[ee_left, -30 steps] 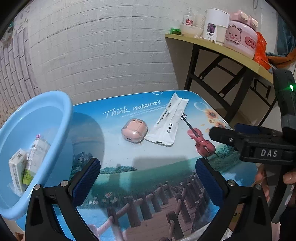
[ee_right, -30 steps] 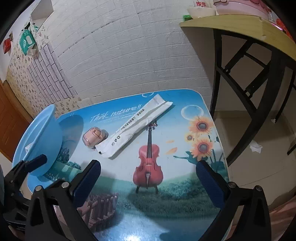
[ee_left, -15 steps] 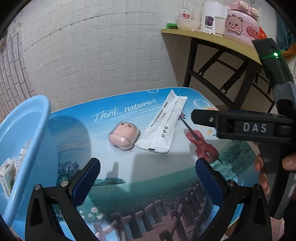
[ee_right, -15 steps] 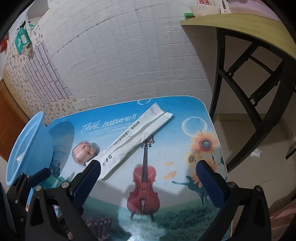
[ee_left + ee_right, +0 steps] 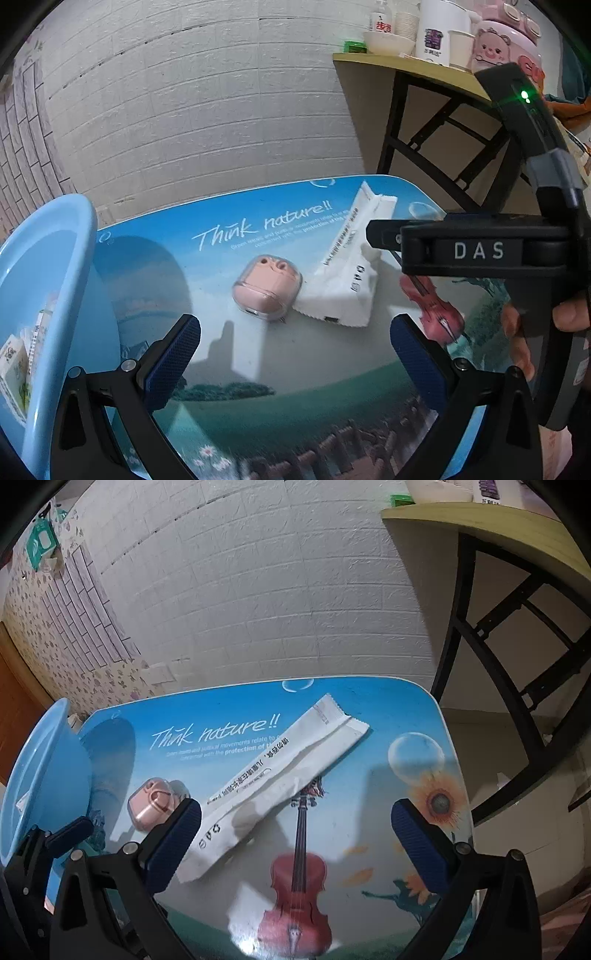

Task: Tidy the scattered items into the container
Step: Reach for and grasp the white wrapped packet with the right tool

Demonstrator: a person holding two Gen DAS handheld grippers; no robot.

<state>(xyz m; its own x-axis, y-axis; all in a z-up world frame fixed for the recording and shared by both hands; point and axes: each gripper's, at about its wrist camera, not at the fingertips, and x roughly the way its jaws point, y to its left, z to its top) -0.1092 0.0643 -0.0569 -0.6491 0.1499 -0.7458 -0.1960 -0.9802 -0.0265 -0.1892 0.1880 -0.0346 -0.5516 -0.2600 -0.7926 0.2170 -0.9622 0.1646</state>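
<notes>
Since a second ago, the right gripper has come forward over the table and closer to the white packet, which now fills more of its view, while the left gripper has swung away from the blue basin, so the basin sits further to the left edge of its view. Both grippers have their jaws spread wide and hold nothing; neither touches any item. In the right wrist view, the long white packet lies diagonally across the printed tabletop, its lower end running behind the tip of the left-hand blue pad, with the upper end pointing to the far right corner. The pink earbud case rests just beside the packet's lower end, between it and the basin. The left wrist view shows what the right one does not: inside the basin, small boxes lean against its wall, and the right gripper's black body, marked DAS, hangs above the table's right side, with the person's fingers around its handle. That view also shows a side table against the wall, carrying cups and a pink container. Only the right wrist view shows the packet's full length and the printed violin beneath it.
</notes>
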